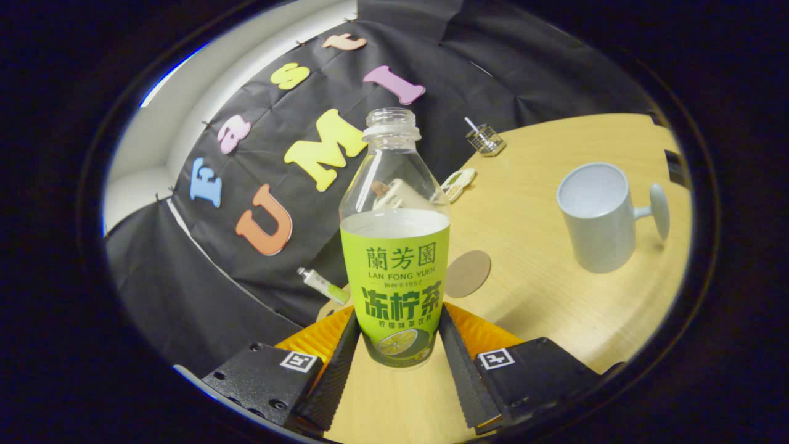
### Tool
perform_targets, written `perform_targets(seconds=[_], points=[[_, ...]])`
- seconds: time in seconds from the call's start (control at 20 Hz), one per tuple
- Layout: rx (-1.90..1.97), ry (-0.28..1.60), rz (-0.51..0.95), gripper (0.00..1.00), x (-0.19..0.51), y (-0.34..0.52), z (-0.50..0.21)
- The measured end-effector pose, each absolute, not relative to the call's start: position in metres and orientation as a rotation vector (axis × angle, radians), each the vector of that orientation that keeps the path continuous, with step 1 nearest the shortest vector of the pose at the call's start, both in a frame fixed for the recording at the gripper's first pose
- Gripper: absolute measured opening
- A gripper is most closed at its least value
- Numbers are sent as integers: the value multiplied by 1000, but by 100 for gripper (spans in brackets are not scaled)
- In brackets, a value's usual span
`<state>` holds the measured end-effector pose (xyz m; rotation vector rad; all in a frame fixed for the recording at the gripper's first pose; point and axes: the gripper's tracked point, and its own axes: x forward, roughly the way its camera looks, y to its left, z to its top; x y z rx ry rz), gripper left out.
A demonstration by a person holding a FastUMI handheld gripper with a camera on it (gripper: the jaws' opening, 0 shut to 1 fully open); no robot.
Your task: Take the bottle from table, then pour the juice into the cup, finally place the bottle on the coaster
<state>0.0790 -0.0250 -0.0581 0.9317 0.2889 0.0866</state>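
A clear plastic bottle with a green label and no cap stands upright between my fingers, pale juice filling it to the top of the label. My gripper is shut on the bottle, one finger pressing each side of its lower body. The wooden table looks tilted behind it, while the bottle stays in line with the fingers. A round brown coaster lies flat on the table just beyond the bottle, a little to its right. A pale grey cup with a handle stands farther right, its inside bare.
A small tube lies near the table's edge left of the bottle. A flat pale device and a small wire-mesh holder sit far back by the booth's black cloth wall. Bare wood separates the coaster from the cup.
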Motion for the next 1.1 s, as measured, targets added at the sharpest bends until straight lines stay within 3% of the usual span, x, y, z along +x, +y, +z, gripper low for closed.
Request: perform_targets(seconds=[1.1], points=[[1638, 199, 155, 79, 92, -35, -16]])
